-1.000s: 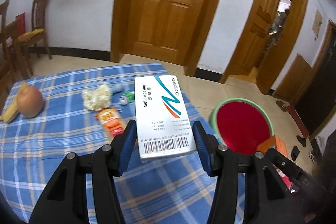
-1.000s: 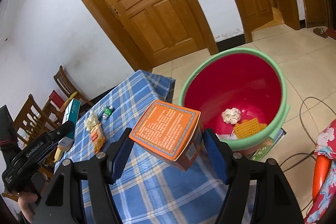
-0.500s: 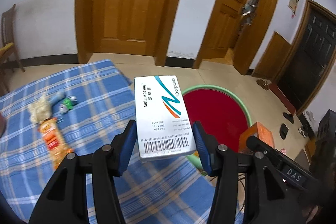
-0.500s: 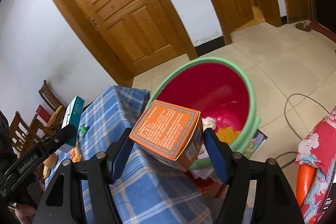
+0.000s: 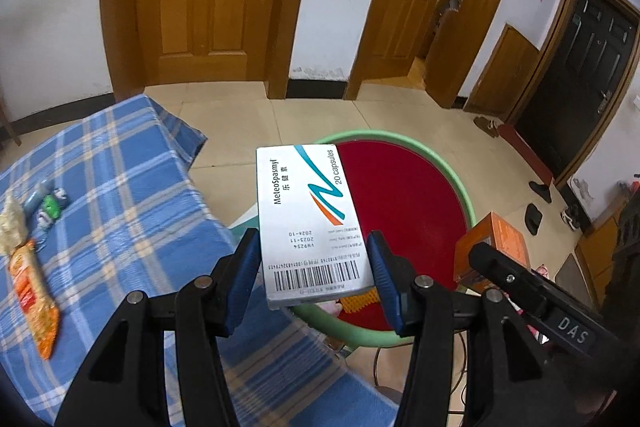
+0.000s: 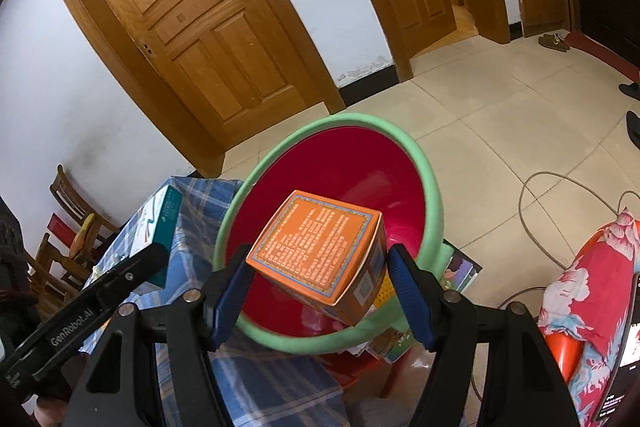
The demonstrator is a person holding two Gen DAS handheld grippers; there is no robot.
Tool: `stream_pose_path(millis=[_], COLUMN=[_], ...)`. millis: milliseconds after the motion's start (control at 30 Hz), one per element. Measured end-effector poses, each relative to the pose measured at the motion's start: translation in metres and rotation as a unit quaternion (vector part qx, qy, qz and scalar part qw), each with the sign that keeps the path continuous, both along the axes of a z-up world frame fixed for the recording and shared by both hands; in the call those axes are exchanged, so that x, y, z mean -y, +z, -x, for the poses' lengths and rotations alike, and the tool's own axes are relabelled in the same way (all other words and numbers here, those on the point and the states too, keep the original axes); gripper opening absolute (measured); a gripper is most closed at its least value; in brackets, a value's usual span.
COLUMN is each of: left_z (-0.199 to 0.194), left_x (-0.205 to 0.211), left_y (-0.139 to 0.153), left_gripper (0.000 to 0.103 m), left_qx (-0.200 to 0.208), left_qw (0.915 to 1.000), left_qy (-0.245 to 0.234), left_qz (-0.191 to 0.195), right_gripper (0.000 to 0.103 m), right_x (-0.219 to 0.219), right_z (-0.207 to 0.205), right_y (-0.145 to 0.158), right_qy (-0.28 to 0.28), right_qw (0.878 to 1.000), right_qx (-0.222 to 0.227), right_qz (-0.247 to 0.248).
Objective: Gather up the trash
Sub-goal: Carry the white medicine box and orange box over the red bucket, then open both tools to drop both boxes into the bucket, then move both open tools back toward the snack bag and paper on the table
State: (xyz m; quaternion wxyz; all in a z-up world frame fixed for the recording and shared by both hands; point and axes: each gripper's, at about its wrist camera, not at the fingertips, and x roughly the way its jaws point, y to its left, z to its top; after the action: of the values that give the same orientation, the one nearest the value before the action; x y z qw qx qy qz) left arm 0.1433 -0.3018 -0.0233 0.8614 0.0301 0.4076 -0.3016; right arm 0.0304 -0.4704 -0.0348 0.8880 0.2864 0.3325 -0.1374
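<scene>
Left wrist view: white medicine box (image 5: pixel 310 223) gripped in the left tongs (image 5: pixel 314 279), centre frame, over the red basin's (image 5: pixel 460 183) green rim. Right tongs (image 6: pixel 316 291) clamp the orange box (image 6: pixel 320 251) above it; blue checked desk (image 5: pixel 120 195) lower left.

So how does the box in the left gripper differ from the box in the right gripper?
The medicine box is flat, slim and white with a teal swoosh and a barcode; the orange box is chunkier, nearly cube-shaped, and covered in fine print. The medicine box lies face up, the orange box tilts corner-down. Both are clamped between blue pads near the green-rimmed red basin.
</scene>
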Motion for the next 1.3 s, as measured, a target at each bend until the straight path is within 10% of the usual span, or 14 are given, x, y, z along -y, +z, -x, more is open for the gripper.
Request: stream_pose_path(millis=[1300], left_z=[0.011], left_x=[-0.048], left_y=[0.021], left_gripper=[0.057], left_qx=[0.008], left_qw=[0.9984], left_qy=[0.056], left_qz=[0.006], right_gripper=[0.083], right_x=[-0.018], right_z=[0.006], right_y=[0.019], right_qy=[0.005], right_qw=[0.999], right_qx=[0.032], right_qz=[0.013])
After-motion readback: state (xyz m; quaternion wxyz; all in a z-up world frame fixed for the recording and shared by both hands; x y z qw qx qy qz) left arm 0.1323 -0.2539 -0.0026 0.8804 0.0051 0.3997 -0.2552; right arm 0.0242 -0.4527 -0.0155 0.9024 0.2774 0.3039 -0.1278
